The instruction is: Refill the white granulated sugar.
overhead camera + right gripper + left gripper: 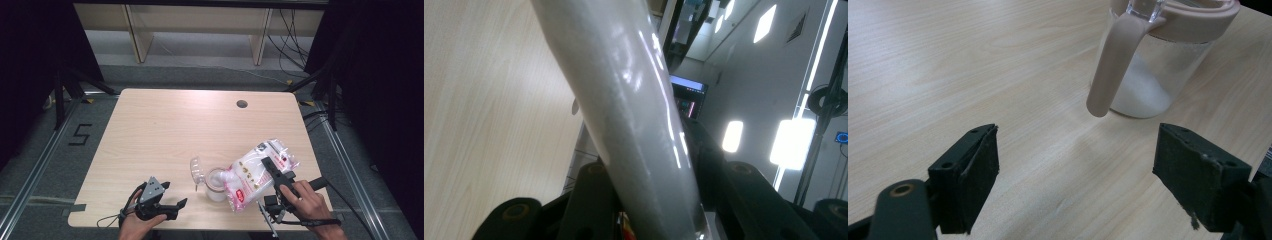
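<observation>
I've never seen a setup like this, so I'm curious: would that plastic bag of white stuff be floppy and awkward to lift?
Probably floppy: the bag bends and sags over the jar while the right gripper pinches it. It looks fairly heavy for its size, being plump with white grains. Its glossy film may be slippery, so it could slide in the jaws.

We count one clear jar (217, 184) holding white powder, one plastic bag (255, 172) of white powder, one wooden table (165, 130), and two handheld grippers: left (175, 207), right (270, 167).
</observation>
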Demonstrator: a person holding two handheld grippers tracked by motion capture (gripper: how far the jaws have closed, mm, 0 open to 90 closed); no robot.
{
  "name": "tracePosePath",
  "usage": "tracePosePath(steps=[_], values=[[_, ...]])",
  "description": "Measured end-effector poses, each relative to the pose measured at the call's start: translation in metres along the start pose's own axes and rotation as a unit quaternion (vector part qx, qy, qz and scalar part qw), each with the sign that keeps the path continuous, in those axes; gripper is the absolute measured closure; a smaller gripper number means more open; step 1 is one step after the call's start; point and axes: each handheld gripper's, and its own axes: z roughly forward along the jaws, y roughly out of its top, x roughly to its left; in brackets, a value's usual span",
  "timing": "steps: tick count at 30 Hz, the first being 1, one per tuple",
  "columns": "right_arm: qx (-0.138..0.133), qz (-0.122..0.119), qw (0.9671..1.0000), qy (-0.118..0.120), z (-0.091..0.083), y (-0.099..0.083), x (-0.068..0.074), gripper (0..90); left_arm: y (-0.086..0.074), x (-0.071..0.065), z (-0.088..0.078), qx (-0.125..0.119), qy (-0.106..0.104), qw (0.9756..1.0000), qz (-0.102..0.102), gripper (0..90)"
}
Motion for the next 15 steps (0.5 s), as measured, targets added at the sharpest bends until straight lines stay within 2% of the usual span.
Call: tracePosePath(steps=[1,5,6,9,10,11,14,15], values=[[0.000,0.000,1.0000,0.000,0.0001,0.0000,0.0000,70.2,0.0005,0.0008,-0.0007,0.001,-0.001,1.0000,0.010,17.8],[-0.006,-0.001,1.0000,-0.008,0.0006,-0.0005,0.0001,70.3,0.0002,-0.0009,0.0005,-0.001,0.002,1.0000,-0.003,17.8],[-0.006,0.001,1.0000,-0.008,0.0004,-0.0007,-0.0003,70.4,0.0006,0.0005,-0.0003,0.000,0.000,1.0000,0.007,17.8],[-0.006,0.001,1.0000,-0.008,0.0004,-0.0008,0.0001,70.4,0.0007,0.0005,0.0000,-0.001,0.001,1.0000,0.005,17.8],[-0.002,0.005,1.0000,-0.005,-0.0002,-0.0008,0.0008,70.4,0.0003,-0.0001,0.0002,-0.001,0.000,1.0000,-0.002,17.8],[-0.001,0.009,0.9999,-0.007,-0.0003,-0.0009,0.0011,70.5,0.0004,0.0003,-0.0003,0.001,-0.001,1.0000,0.005,17.8],[-0.002,0.005,1.0000,-0.006,-0.0001,-0.0010,0.0008,70.5,0.0007,0.0005,-0.0002,0.000,0.000,1.0000,0.006,17.8],[-0.003,-0.003,0.9999,-0.009,-0.0003,-0.0007,-0.0008,70.6,0.0007,0.0004,0.0000,0.000,0.002,1.0000,0.004,17.8]])
